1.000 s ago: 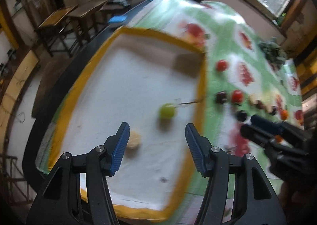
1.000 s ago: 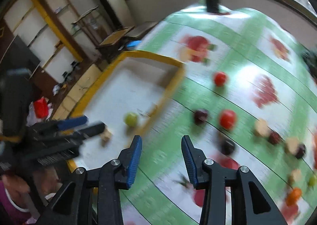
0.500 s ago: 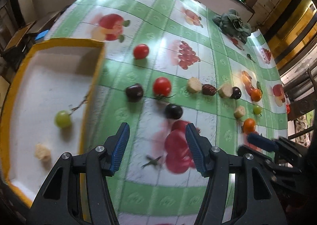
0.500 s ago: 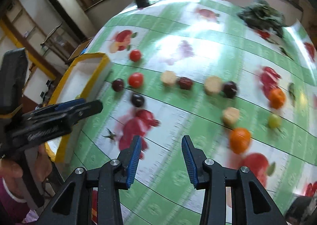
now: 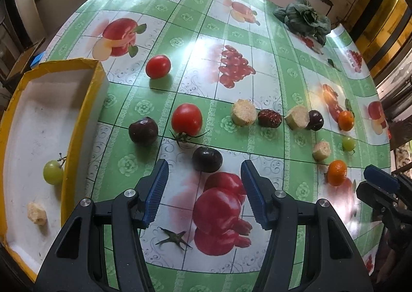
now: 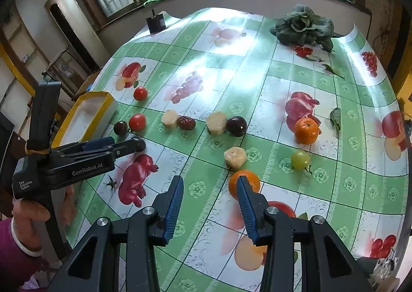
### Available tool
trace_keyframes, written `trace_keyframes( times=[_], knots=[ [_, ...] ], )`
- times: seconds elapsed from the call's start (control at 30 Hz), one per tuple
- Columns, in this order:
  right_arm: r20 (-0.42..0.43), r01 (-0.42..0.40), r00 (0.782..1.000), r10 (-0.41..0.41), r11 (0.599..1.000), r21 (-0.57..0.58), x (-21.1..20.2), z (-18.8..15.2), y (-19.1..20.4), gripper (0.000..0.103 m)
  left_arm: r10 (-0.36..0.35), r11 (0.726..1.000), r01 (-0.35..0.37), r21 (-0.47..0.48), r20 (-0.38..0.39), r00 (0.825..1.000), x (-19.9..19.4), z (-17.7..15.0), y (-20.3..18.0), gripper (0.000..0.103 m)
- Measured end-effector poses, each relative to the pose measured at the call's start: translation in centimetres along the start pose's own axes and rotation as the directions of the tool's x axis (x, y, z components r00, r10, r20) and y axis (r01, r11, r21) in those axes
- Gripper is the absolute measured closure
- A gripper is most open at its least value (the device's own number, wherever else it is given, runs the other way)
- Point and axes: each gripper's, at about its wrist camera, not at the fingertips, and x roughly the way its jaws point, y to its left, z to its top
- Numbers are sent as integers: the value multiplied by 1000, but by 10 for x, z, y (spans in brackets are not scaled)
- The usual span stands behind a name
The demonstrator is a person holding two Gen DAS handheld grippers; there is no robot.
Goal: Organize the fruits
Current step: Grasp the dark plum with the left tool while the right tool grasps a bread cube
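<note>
My left gripper (image 5: 204, 176) is open and empty, just short of a dark plum (image 5: 207, 159) on the fruit-print tablecloth. Beyond it lie another dark plum (image 5: 143, 129), two red tomatoes (image 5: 187, 119) (image 5: 157, 66), banana pieces (image 5: 243, 112), a red date (image 5: 269, 118) and oranges (image 5: 336, 172). A yellow-rimmed white tray (image 5: 79, 122) at the left holds a green grape (image 5: 53, 172) and a banana piece (image 5: 36, 213). My right gripper (image 6: 209, 190) is open and empty, close to an orange (image 6: 244, 181), a banana piece (image 6: 234, 156) and a green grape (image 6: 300, 159).
A leafy green vegetable (image 6: 303, 25) lies at the table's far right corner. A small dark box (image 6: 155, 23) stands at the far edge. A loose tomato stem (image 5: 173, 238) lies near my left gripper. Loose leaves (image 6: 335, 116) lie right of the far orange (image 6: 306, 130).
Both grippers have swung right, away from the tray and over the fruit row. The left now faces the near dark plum; the right has moved closer to the near orange.
</note>
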Motion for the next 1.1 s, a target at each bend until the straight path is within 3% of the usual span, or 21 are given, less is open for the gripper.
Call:
trace_keyframes(
  times=[0.2, 0.67, 0.7, 0.73, 0.83, 1.1],
  knots=[
    [-18, 1, 1000, -1, 1000, 0, 8, 4, -6, 61, 21, 1000, -21, 0, -13, 1000, 11, 3, 1, 44],
    [-38, -7, 999, 8, 999, 41, 23, 9, -26, 61, -10, 1000, 10, -8, -36, 999, 23, 5, 4, 45],
    [-34, -10, 999, 11, 999, 37, 24, 10, -25, 61, -8, 1000, 8, -8, -37, 999, 24, 6, 4, 47],
    [-32, -10, 999, 11, 999, 33, 25, 10, -25, 61, -6, 1000, 5, -9, -36, 999, 24, 6, 4, 62],
    [-34, 0, 999, 1, 1000, 20, 28, 11, -25, 61, -37, 999, 37, -15, -43, 998, 25, 6, 4, 78],
    [-67, 22, 997, -26, 998, -54, 51, 24, -21, 61, -32, 999, 32, 2, -50, 998, 17, 1, -2, 78]
  ],
)
